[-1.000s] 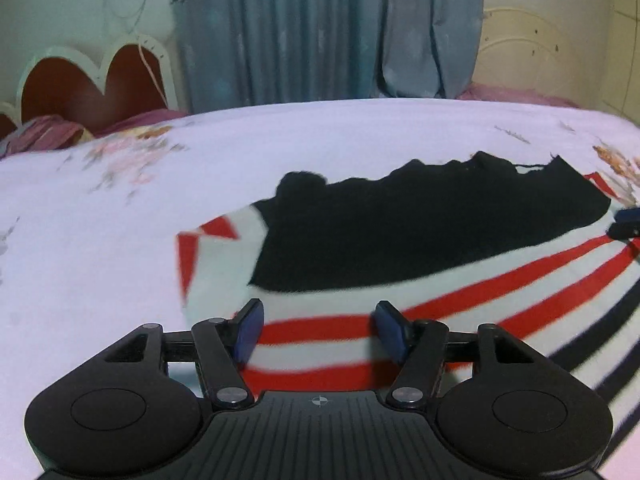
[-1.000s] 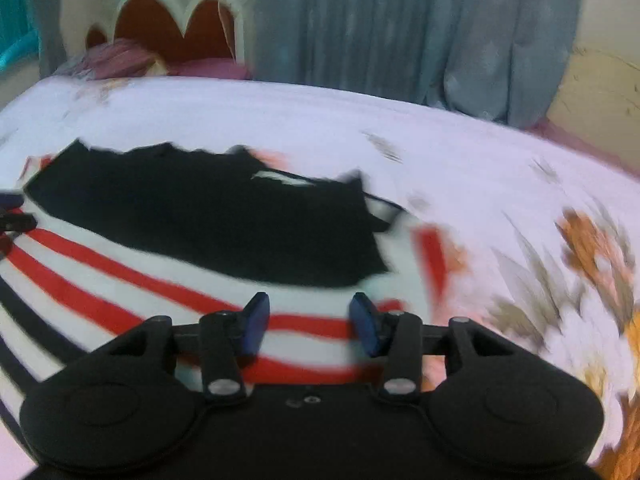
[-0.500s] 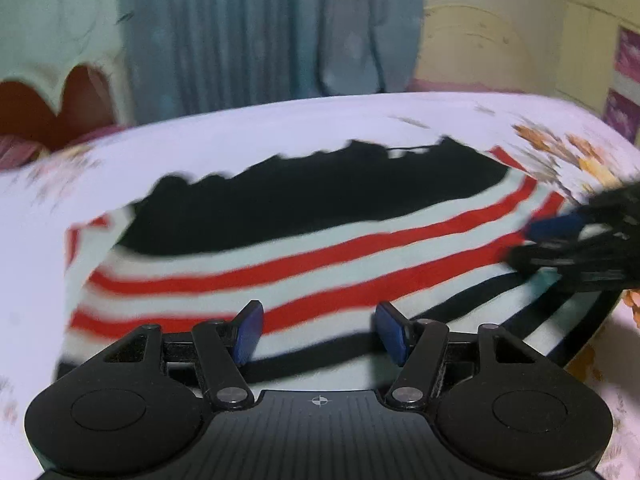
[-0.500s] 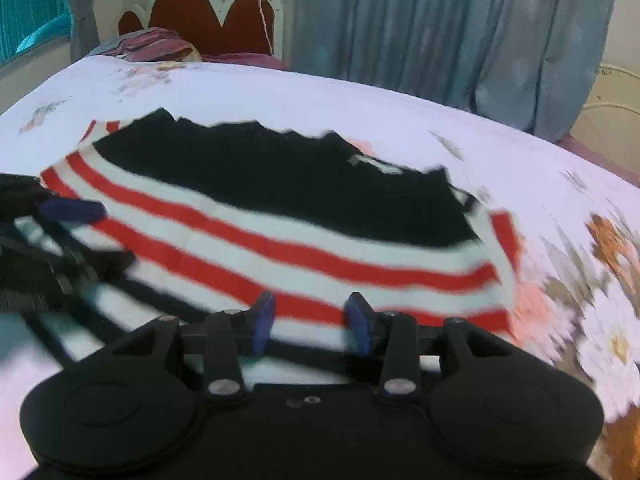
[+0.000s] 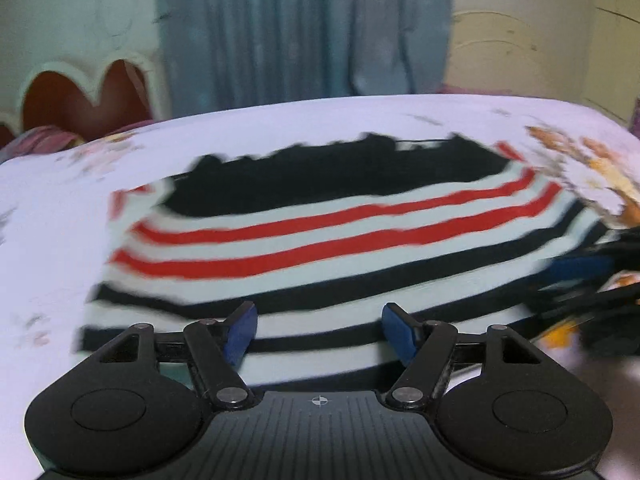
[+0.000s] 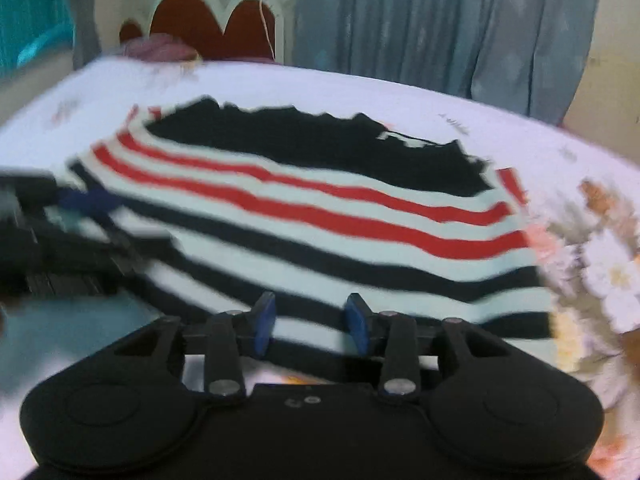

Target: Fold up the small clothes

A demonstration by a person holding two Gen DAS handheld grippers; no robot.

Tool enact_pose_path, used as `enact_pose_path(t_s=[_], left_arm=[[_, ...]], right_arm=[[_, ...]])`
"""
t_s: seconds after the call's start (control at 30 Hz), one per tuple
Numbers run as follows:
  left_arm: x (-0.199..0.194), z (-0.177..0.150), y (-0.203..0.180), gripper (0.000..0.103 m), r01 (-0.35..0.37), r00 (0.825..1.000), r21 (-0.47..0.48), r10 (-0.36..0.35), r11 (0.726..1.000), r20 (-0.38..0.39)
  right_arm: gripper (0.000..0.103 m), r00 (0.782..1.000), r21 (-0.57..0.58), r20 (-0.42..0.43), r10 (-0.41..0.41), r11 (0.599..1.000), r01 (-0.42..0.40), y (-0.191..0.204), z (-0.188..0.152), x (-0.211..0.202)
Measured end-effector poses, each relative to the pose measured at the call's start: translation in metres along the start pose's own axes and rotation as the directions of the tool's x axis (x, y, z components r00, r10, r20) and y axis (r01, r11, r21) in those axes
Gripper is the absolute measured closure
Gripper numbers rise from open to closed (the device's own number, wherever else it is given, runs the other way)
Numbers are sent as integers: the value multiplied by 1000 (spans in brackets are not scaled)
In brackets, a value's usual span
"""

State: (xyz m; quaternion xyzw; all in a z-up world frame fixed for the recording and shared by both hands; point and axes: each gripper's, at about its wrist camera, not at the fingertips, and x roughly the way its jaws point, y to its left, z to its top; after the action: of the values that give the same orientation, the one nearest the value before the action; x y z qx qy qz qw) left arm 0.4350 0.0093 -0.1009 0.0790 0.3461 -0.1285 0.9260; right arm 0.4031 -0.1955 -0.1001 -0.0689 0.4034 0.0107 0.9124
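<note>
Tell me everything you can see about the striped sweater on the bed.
The striped sweater looks knitted, black at its far end, then white with two red stripes, then black stripes nearer the cameras. It lies spread flat on the flowered bedsheet. Both grippers hover at its near edge; neither pair of jaws visibly pinches the cloth. Motion blur hides finer detail.

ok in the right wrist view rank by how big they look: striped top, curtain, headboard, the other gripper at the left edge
1. striped top, nearest the camera
2. curtain
3 and 4. headboard and left gripper: look alike, and the gripper is blurred and cut off, so unranked
</note>
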Motion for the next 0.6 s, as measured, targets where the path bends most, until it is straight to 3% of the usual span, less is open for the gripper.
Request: enact_pose_path(t_s=[0.07,0.1,0.13,0.2,0.23,0.3,0.37,0.5,0.57,0.6], left_arm=[[-6,-11,31,34,-94,996,-27,93,995,-11],[-8,-17,48,34,-103,995,-56,101,993,-26],[-10,-23,62,34,-88,996,-92,86,992,-31],[-12,-27,67,34,-74,997,-81,71,994,-31],[-11,-26,62,34,-87,996,-58,85,995,-35],[-9,-24,58,34,-97,995,-61,94,993,-45],[-8,-23,59,34,-97,994,-83,94,992,-47],[-13,-23,60,34,-99,995,-97,96,990,-32],[-20,-23,65,34,-115,993,-117,116,986,3],[-21,-24,67,34,-132,991,-125,134,983,4]], right_arm=[[70,991,20,-23,-134,991,134,-31,-13,-15],[70,982,57,-34,-187,980,189,-52,-23,-25],[68,981,113,-60,-185,975,190,-72,-33,-30],[63,987,225,-112,-112,965,135,-102,-52,-33],[69,990,249,-109,-91,962,116,-108,-55,-35],[70,992,282,-68,-109,951,124,-110,-51,-42],[69,997,333,-1,-80,940,76,-111,-44,-51],[67,999,367,12,-40,930,32,-117,-33,-38],[70,1000,388,-12,-6,921,10,-124,-32,-30],[79,1000,397,-13,5,918,0,-126,-34,-31]])
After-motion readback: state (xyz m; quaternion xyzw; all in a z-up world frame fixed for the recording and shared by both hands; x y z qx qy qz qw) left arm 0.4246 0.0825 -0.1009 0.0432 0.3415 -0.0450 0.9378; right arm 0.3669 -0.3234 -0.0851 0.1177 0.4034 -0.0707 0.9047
